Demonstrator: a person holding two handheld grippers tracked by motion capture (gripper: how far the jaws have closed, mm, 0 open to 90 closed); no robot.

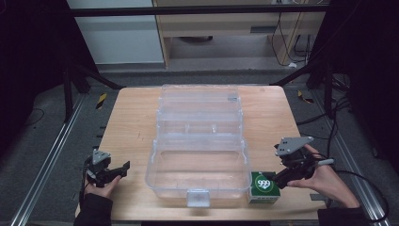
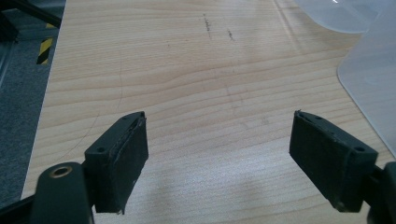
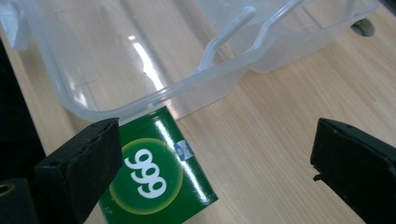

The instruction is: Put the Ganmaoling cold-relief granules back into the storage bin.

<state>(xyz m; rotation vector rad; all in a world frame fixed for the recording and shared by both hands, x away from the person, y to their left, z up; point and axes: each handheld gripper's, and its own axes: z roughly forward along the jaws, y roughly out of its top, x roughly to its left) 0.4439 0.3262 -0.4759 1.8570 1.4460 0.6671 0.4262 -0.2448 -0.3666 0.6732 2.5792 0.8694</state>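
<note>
Green box (image 3: 156,179) just beside right tool (image 3: 215,172), jaws apart, not gripping

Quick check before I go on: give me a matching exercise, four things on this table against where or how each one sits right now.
Things:
1. clear plastic organiser box
2. green square carton marked 999
3. left tongs
4. right tongs

States:
A. open over bare wooden table
B. lid swung back, compartments empty
C. flat by the box's near right corner
D. open, poised just above the carton

Pairs: 1-B, 2-C, 3-A, 4-D
</note>
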